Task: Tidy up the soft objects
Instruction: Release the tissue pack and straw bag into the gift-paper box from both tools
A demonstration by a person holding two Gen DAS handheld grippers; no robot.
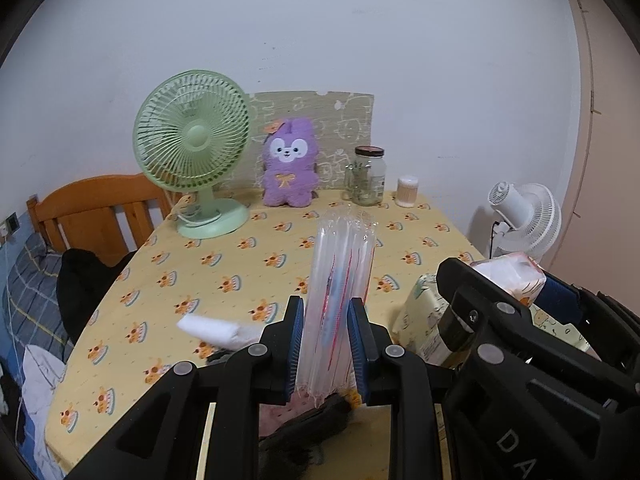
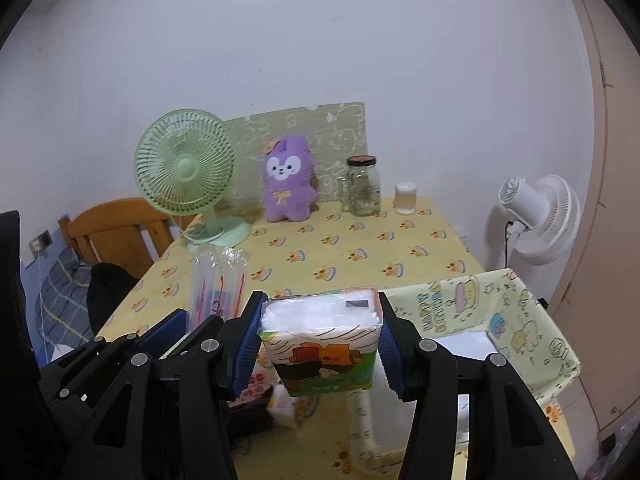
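Clear air-cushion pack clamped upright in left tongs above yellow surface; right tongs clamped on tissue pack, beside fabric bin.

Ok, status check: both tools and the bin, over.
Left tool shut on air-cushion pack. Right tool shut on tissue pack. Fabric bin open at right, path looks unobstructed.
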